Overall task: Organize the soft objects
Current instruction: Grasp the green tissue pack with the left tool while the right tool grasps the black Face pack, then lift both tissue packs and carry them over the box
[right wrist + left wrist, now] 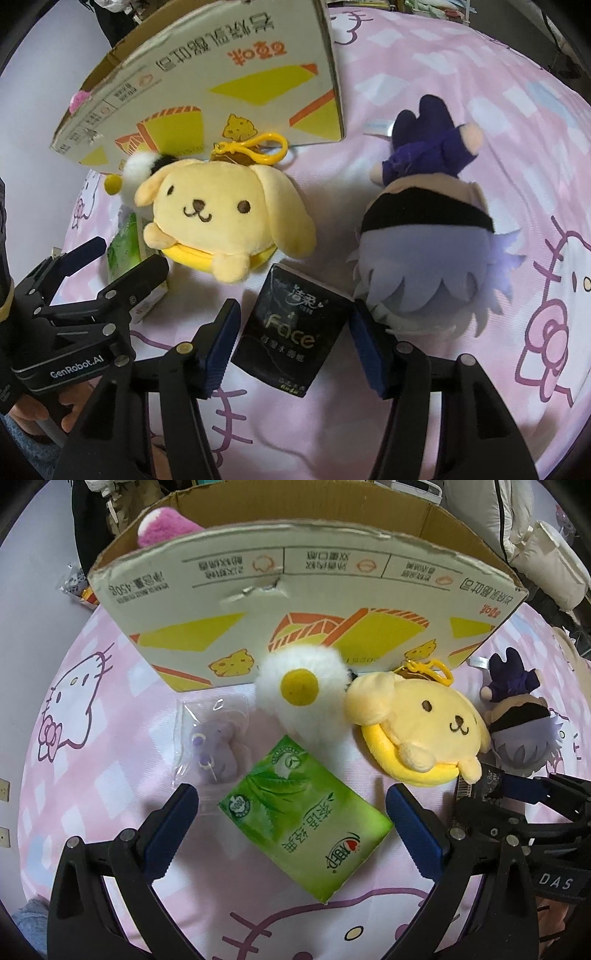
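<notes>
Left hand-held gripper [291, 834] wide open astride green tissue pack [304, 821]; right hand-held gripper [295, 345] open astride black tissue pack [293, 332].
Black pack reads "Face"; left tool marked "GenRobot.AI". Both packs lie on the pink bedsheet [461, 92], near yellow dog plush [225, 214] and cardboard box [295, 602].

Dim indoor light, soft shadows, fisheye-warped edges

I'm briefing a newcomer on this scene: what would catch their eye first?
Probably the yellow dog plush lying mid-bed beside the fried egg plush, both before the big cardboard box. Then the tissue packs: a green one between the open left gripper, a black one between the open right gripper.
</notes>
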The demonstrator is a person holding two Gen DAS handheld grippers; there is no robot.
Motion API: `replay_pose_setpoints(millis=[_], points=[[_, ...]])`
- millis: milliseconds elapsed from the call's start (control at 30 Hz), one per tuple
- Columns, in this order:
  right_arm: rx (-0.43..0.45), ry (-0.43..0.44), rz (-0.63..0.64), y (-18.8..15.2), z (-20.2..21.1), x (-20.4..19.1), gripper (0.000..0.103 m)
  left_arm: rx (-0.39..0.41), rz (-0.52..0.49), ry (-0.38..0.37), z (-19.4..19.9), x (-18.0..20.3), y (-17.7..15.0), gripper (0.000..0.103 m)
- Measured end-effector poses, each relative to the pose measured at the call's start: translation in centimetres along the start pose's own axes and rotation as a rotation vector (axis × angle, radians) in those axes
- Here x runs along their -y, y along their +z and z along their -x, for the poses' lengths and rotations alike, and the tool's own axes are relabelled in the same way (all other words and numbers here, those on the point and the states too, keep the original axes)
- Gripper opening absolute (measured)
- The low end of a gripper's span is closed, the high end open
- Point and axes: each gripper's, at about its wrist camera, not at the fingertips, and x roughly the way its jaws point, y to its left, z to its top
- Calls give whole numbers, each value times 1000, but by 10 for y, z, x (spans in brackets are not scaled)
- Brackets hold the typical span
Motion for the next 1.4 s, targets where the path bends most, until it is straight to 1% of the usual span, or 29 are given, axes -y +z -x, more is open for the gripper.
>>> replay_pose_setpoints(millis=[67, 100, 133, 200, 233, 400, 467, 567, 667, 833, 900, 1000, 1067, 1133, 1200, 1267, 1300, 1333, 1400], points=[[-1, -8, 7, 0, -2, -2, 64, -6, -11, 8, -3, 2, -1, 99], [-1, -13, 10, 0, -3, -4, 64, -6, -17, 6, -4, 3, -2, 98], [-3, -17, 14, 1, -5, -6, 64, -9, -25, -2, -5, 4, -3, 90], [-2, -27, 23, 1, -6, -9, 64, -9, -35, 3, -9, 9, 0, 88], [-2, -33, 27, 1, -8, -12, 62, -6, -39, 7, -8, 11, -1, 87], [27, -67, 73, 0, -8, -25, 61, 7, -32, 3, -3, 15, -7, 87], [47, -57, 88, 0, -6, -30, 60, 21, -28, 12, 4, 13, -9, 87], [86, -62, 93, 0, 2, -31, 60, 45, -4, 2, 14, 9, -12, 87], [134, -45, 93, -1, 13, -31, 59, 85, 19, 6, 30, 4, -17, 87], [297, -24, 138, -6, 45, -39, 59, 140, 51, 23, 53, -2, -27, 87], [342, -36, 158, -8, 55, -41, 58, 161, 55, 39, 60, -4, -31, 87], [406, -28, 177, -11, 69, -43, 58, 197, 69, 42, 73, -10, -34, 87], [465, -32, 193, -16, 83, -41, 58, 234, 78, 50, 85, -11, -34, 87], [536, -34, 214, -21, 97, -41, 58, 294, 79, 78, 99, -15, -36, 87], [600, -25, 235, -28, 113, -39, 58, 344, 77, 88, 110, -19, -36, 87], [658, -25, 255, -32, 123, -41, 58, 410, 78, 103, 126, -19, -41, 87], [696, -45, 268, -34, 129, -44, 58, 431, 79, 110, 131, -20, -42, 87], [722, -52, 277, -35, 132, -45, 58, 467, 80, 118, 140, -19, -45, 87], [752, -60, 287, -35, 137, -50, 58, 512, 79, 116, 149, -22, -48, 87]])
